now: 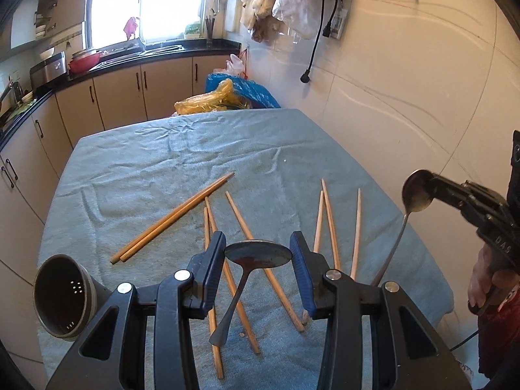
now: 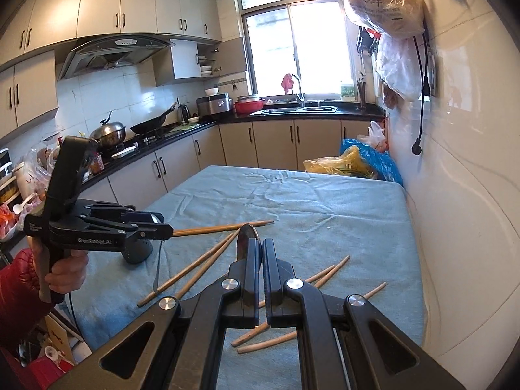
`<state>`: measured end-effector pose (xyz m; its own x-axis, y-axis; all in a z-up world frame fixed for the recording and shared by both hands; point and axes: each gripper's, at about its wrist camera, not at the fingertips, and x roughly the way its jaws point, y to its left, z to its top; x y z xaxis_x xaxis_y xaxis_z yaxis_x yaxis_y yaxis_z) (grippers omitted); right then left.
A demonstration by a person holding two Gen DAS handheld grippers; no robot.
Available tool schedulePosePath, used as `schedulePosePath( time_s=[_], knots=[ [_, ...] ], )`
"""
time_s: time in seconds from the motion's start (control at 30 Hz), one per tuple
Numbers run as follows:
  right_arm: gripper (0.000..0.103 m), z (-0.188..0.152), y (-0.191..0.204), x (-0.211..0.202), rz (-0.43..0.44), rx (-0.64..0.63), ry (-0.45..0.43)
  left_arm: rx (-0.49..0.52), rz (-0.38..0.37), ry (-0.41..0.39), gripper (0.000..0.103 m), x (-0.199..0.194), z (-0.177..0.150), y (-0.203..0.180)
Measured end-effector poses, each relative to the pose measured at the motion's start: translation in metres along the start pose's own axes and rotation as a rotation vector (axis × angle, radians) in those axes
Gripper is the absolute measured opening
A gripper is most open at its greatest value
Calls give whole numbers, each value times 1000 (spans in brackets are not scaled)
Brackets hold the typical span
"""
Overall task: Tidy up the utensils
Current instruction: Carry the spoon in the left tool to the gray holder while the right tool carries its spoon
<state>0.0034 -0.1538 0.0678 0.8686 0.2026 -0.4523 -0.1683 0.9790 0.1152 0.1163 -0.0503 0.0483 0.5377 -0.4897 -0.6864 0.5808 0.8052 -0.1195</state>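
Both spoons are up off the tabletop [image 1: 136,169] right now; the left hand-held gripper [image 1: 258,256] pinches one metal spoon [image 1: 256,255] across its bowl, blue pads on either edge, handle dangling down toward the cloth; over at the right edge, the right hand-held gripper [image 1: 430,180] has its jaws pressed together on the rim of a second spoon [image 1: 417,191], whose handle hangs down too. From the right wrist view, that second spoon's bowl [image 2: 245,239] pokes out edge-on between the closed black fingers [image 2: 252,266]; the left hand-held gripper [image 2: 162,227] floats at the left, a hand [image 2: 66,271] in a red sleeve gripping its handle. Below, wooden chopsticks [image 1: 177,217] lie scattered over the blue cloth, a darker pair off to the left, paler ones to the right; a dark perforated holder [image 1: 66,295] lies tipped on its side at the near left corner, mouth facing the left camera.
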Motion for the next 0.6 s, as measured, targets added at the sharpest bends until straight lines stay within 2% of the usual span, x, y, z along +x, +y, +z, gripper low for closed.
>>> schedulePosePath(
  time_s=[0.27, 0.6],
  knots=[
    [3, 11, 16, 3, -3, -28, -11, -29, 4, -49, 40, -30, 9, 11],
    [2, 44, 52, 25, 10, -31, -49, -75, 49, -157, 40, -92, 36, 46]
  ],
)
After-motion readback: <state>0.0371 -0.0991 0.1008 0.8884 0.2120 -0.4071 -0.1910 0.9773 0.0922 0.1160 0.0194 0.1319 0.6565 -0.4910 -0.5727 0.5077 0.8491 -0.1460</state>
